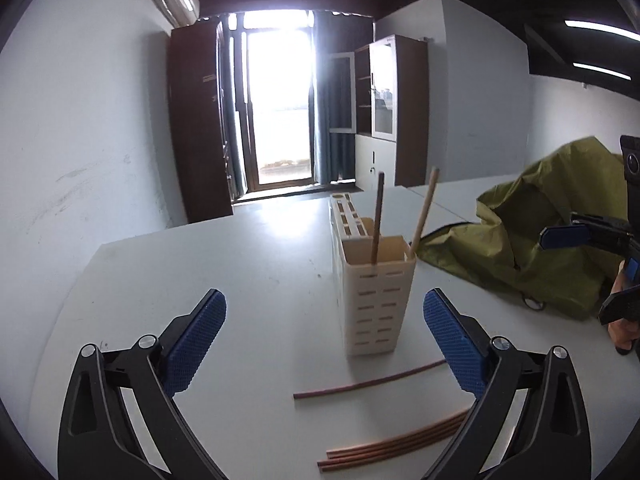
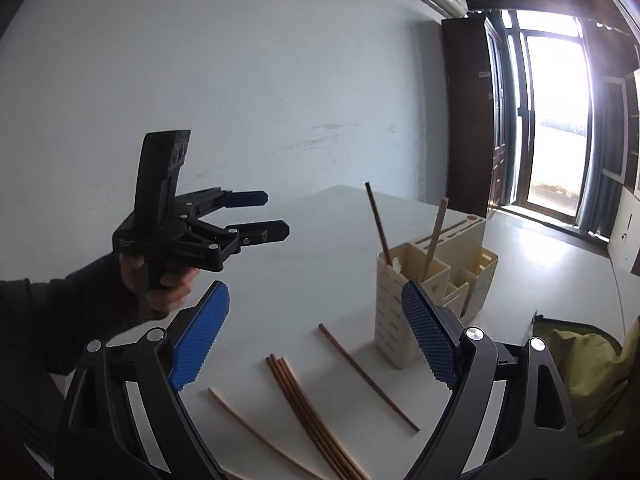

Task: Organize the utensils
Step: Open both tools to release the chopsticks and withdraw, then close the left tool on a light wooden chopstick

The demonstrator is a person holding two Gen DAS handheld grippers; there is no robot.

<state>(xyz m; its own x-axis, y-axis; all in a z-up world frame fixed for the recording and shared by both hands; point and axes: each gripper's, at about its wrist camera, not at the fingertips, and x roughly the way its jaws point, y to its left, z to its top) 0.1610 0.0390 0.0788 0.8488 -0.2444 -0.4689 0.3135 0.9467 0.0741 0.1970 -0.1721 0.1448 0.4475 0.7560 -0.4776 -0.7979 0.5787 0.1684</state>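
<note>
A cream utensil holder (image 1: 374,298) (image 2: 394,312) stands on the white table (image 1: 240,280). A dark chopstick (image 1: 377,218) (image 2: 378,224) and a light chopstick (image 1: 425,210) (image 2: 436,232) stand in it. Loose chopsticks lie on the table: a single dark one (image 1: 368,380) (image 2: 366,376), a bundle (image 1: 396,446) (image 2: 308,412), and a light one (image 2: 256,428). My left gripper (image 1: 324,340) (image 2: 268,216) is open and empty, held above the table. My right gripper (image 2: 316,336) (image 1: 592,264) is open and empty above the loose chopsticks.
An olive-green bag (image 1: 552,232) (image 2: 584,364) lies on the table right of the holder. A white wall (image 1: 80,140) runs along the table's left side. A bright doorway (image 1: 280,112) and cabinets (image 1: 396,92) stand beyond the far edge.
</note>
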